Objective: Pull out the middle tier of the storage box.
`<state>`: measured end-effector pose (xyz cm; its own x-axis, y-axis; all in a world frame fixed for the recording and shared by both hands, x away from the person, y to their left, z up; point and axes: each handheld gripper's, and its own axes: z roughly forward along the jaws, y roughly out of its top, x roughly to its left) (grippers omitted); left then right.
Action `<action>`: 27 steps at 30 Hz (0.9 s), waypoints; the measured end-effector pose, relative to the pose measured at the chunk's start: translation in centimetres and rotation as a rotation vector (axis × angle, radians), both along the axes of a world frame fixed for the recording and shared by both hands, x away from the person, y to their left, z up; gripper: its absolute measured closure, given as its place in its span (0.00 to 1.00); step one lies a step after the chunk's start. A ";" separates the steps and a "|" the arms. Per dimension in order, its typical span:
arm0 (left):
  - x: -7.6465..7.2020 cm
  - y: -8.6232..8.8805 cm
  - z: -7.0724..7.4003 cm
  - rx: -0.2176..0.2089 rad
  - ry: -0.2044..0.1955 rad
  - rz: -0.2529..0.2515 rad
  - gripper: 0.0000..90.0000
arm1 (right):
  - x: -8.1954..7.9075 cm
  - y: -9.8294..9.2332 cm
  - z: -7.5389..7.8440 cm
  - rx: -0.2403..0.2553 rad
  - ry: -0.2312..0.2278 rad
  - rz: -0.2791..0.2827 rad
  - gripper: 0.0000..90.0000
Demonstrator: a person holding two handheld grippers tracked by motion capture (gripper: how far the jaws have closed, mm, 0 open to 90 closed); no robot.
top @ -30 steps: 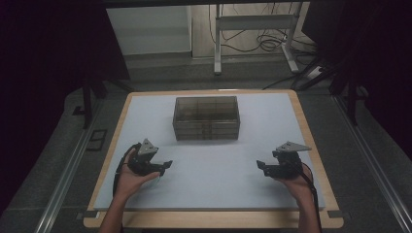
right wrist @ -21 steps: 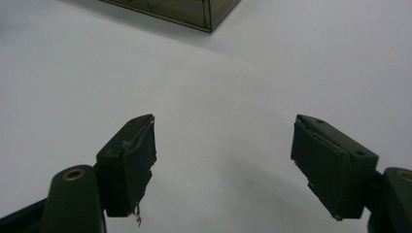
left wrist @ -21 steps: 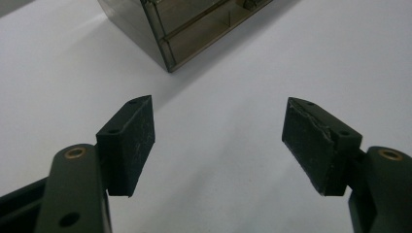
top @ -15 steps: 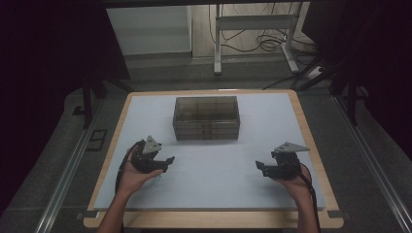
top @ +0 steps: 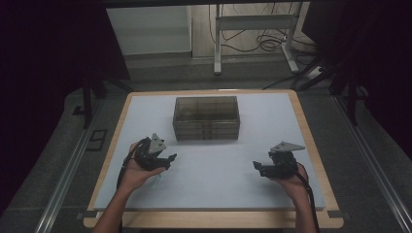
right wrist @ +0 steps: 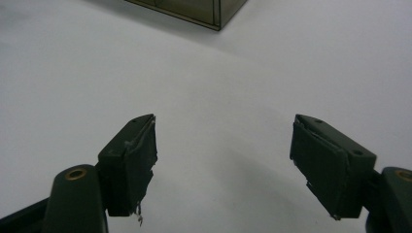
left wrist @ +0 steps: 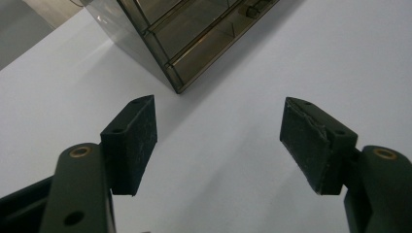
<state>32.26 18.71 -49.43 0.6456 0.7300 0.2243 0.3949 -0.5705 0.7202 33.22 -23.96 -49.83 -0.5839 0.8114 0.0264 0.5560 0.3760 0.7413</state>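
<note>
Both pairs of jaws stood wide apart with nothing between them. The left gripper [top: 169, 159] had just been closing its jaws a little, yet bare mat showed across the whole gap in the left gripper view, and its pads [left wrist: 137, 141] touched nothing. The right gripper [top: 258, 167] also kept an empty gap between its pads [right wrist: 134, 158].

Under everything lay the table [top: 311, 145], its wooden rim framing a pale mat [top: 214, 179] that covered nearly all of the top. Both grippers hovered over the near half of that mat, well apart from each other, the left one near the left rim and the right one near the right rim.

Ahead of the jaws, between the two grippers and farther out, stood the box [top: 206, 118], a smoky see-through case with thin dividers showing through its walls. Whether anything lay in its compartments could not be told. In the left gripper view its near corner [left wrist: 177, 87] sat just beyond the left jaw's tip, apart from it. In the right gripper view a corner of it [right wrist: 214, 22] stood farther off, beyond the gap.

Open mat stretched between the two grippers and from their jaws to the box. Bare strips also ran on both sides of the box to the rim.
</note>
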 end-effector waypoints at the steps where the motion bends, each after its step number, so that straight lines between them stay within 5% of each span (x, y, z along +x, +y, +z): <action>1: 0.0 0.0 0.0 0.000 0.000 0.000 0.34 | 0.0 0.0 0.0 0.000 0.000 0.000 0.27; 8: 0.2 -0.8 -0.2 0.014 -0.052 -0.009 0.36 | 0.0 0.0 0.0 0.004 0.003 -0.001 0.27; 17: 0.4 -1.4 -0.5 0.027 -0.061 -0.004 0.37 | 0.0 0.1 0.0 0.000 0.004 0.000 0.27; 27: 0.3 -2.5 -0.4 0.091 -0.096 -0.004 0.39 | 0.0 0.1 -0.1 -0.005 0.007 -0.006 0.27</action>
<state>32.52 16.25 -49.78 0.6208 0.7013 0.3502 0.3246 -0.6367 0.6995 33.24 -23.86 -49.92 -0.5790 0.8149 0.0259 0.5631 0.3767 0.7356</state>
